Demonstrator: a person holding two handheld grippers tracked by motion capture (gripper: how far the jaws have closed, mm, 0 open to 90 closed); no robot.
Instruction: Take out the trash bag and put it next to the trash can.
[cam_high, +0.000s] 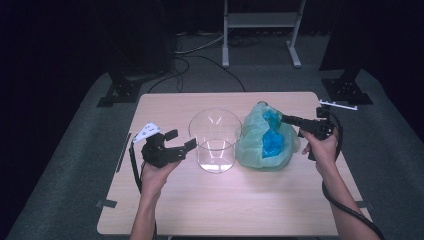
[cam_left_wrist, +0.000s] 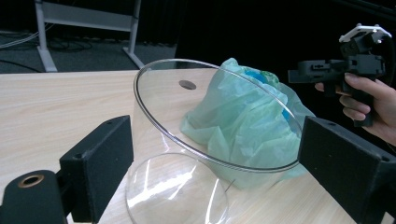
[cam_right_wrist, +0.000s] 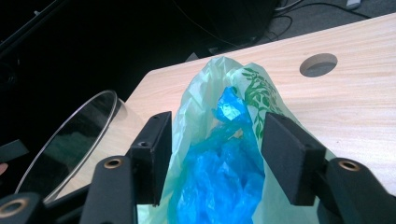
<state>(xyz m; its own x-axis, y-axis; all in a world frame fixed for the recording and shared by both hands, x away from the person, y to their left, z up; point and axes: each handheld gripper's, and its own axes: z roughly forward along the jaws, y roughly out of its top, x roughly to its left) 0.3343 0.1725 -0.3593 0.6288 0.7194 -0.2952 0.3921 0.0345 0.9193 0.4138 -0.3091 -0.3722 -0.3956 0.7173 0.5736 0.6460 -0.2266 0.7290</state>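
Plastic, thin and crumpled: a pale green bag (cam_right_wrist: 205, 102) with a blue bag (cam_right_wrist: 224, 172) stuffed inside, sitting on the wooden table (cam_high: 215, 205) directly ahead of the right gripper (cam_right_wrist: 215, 154). Its jaws are spread, bag top standing between them; pads look clear of the film on both sides, so nothing is pinched.

Left gripper (cam_left_wrist: 210, 163) is also spread, jaws straddling the near wall of the clear cylindrical container (cam_left_wrist: 205, 140). Pads are just off the wall, no contact I can confirm. Container sits upright, between the two grippers, with the green bag just beyond it from the left gripper's side.

Handling, my read:
- Bags: near weightless, floppy, slippery film. They will collapse and slide under a shallow pinch. Best hold is the bunched peak right between the right jaws, gathering several layers, green and blue together.
- Film snags and springs back; expect it to balloon when pushed into an opening.
- Container: rigid, smooth, light, tips easily. Grip across the rim wall, inside and outside pad, low force.

Risk: dragging the bag knocks the container if the left isn't clamped.
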